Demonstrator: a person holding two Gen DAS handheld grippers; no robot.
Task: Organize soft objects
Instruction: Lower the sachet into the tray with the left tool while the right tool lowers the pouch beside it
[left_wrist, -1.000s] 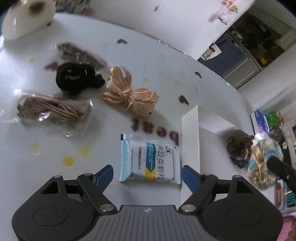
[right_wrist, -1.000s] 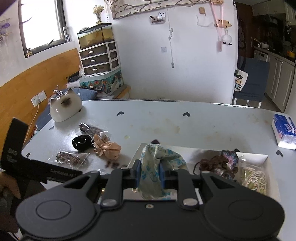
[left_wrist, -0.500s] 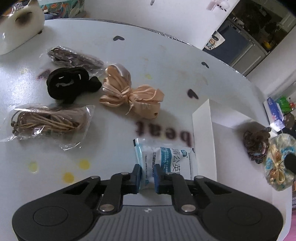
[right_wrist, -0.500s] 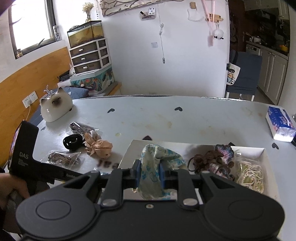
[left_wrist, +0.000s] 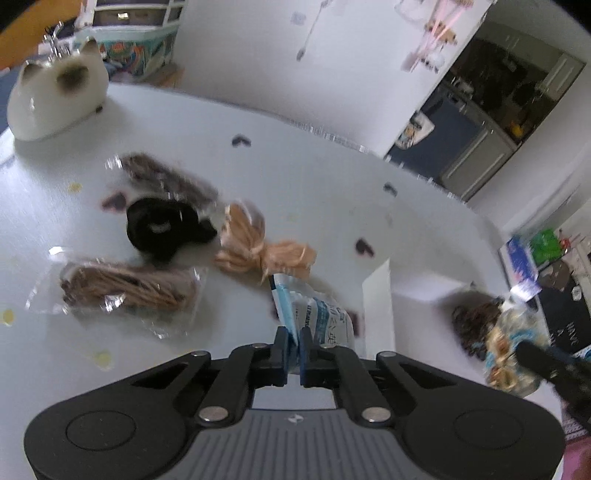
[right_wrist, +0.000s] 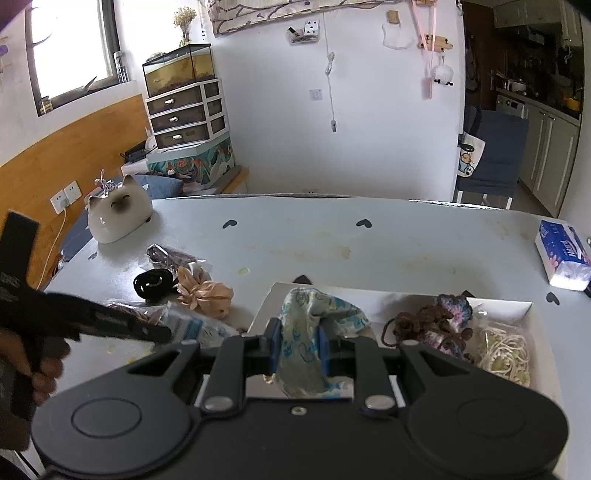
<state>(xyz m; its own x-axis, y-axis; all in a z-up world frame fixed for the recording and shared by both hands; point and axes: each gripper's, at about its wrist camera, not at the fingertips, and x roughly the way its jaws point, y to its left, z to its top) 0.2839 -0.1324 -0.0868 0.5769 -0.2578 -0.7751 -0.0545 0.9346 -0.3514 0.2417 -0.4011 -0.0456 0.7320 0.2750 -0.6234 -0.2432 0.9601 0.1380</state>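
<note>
Lifted off the table now, where a second ago it lay flat between wide-open jaws, the sachet (left_wrist: 317, 317) hangs tilted from the left gripper (left_wrist: 291, 354), pinched by one edge just beside the tray's (left_wrist: 376, 291) near-left corner. Only the left view shows that pinch; the right view catches the sachet (right_wrist: 192, 326) side-on behind the left gripper's dark arm, plus the hand (right_wrist: 33, 365) carrying it. The right gripper (right_wrist: 298, 349) is clamped on a blue-patterned scrunchie (right_wrist: 314, 314) over the tray's left end – a grip the left view blurs. Brown scrunchies (right_wrist: 424, 321) and a cream bundle (right_wrist: 506, 350) fill the tray's right half; the floor between them and the held scrunchie is bare. Left of the tray lie a peach bow (left_wrist: 258, 243), a black scrunchie (left_wrist: 162, 229) and two bagged bundles, one nearer (left_wrist: 125, 291), one farther (left_wrist: 166, 177). A cat figure (right_wrist: 118, 214) sits near the far-left table edge, a tissue pack (right_wrist: 561, 254) at the right edge – the middle stretch beyond the tray is open.
</note>
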